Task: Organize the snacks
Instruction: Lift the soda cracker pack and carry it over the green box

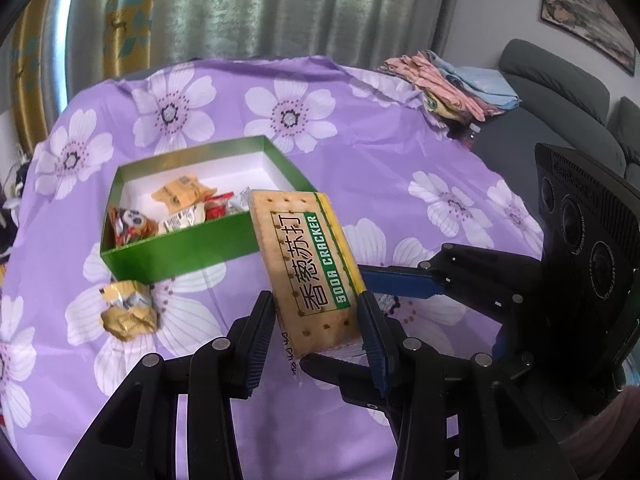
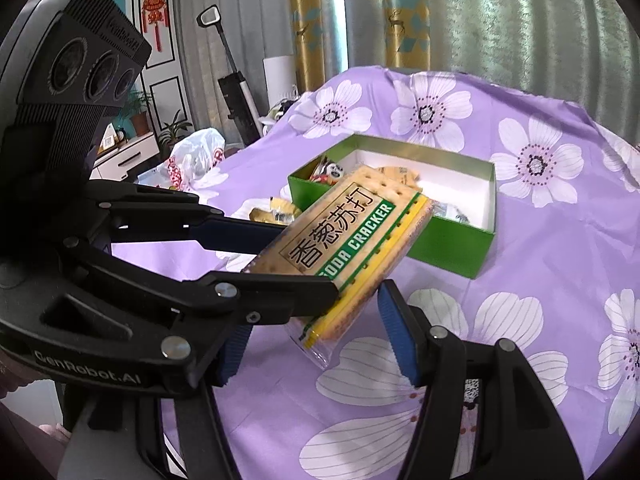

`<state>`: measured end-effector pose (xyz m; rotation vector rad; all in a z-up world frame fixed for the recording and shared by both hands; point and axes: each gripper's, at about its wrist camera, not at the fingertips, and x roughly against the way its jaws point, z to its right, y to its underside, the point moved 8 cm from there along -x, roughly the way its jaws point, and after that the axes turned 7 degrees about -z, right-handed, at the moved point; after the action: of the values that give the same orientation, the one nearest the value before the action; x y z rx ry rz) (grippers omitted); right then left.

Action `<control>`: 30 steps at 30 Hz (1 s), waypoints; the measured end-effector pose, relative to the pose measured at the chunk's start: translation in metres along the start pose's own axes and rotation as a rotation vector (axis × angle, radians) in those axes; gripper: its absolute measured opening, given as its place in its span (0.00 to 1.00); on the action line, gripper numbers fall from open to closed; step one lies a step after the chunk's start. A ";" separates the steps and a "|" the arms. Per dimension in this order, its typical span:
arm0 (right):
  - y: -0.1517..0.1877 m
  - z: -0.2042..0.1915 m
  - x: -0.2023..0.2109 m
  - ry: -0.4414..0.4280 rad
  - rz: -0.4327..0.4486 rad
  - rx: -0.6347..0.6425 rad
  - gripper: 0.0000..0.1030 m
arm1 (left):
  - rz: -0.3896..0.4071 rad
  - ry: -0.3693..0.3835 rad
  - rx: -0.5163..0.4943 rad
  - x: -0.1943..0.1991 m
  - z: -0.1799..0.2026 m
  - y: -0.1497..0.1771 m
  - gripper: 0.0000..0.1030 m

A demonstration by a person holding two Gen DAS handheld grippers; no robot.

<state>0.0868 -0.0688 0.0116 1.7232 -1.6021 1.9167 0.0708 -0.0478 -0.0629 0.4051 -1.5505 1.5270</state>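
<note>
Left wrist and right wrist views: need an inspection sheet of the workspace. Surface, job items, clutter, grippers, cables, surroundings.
Surface: purple floral tablecloth, wrinkled at the far edge.
Job's things: soda cracker pack lifted off the cloth; open green box part filled with wrapped snacks; gold wrapped snack loose on the cloth by the box.
Clutter: pile of folded clothes at the far edge; white plastic bag beyond the cloth.
Grippers: left hand-held gripper clamps the pack; right hand-held gripper straddles the pack's end, contact unclear.
Cables: nothing seen.
Surroundings: curtains, grey sofa, upright vacuum.
</note>
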 end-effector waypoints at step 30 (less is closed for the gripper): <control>-0.052 0.038 0.007 0.035 0.109 0.019 0.60 | 0.062 -0.045 -0.083 -0.001 -0.004 -0.065 0.41</control>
<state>0.1441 -0.0772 0.0409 1.6315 -1.7044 2.0047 0.1223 -0.0565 -0.0234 0.3491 -1.6689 1.5043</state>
